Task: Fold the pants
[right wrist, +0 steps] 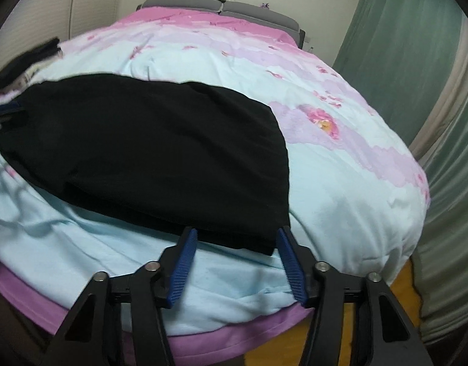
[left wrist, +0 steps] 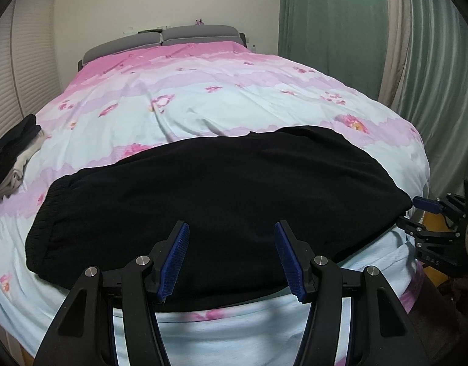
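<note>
Black pants lie flat across the near end of the bed, waistband to the left, leg ends to the right. They also show in the right wrist view. My left gripper is open and empty, hovering over the pants' near edge around the middle. My right gripper is open and empty, its fingertips at the near right corner of the leg ends. The right gripper shows at the right edge of the left wrist view, beside the leg ends.
The bed has a pink and light-blue floral cover. A stack of folded clothes sits at the bed's left edge. Green curtains hang on the right. Grey headboard at the far end. Wooden floor shows below the bed's corner.
</note>
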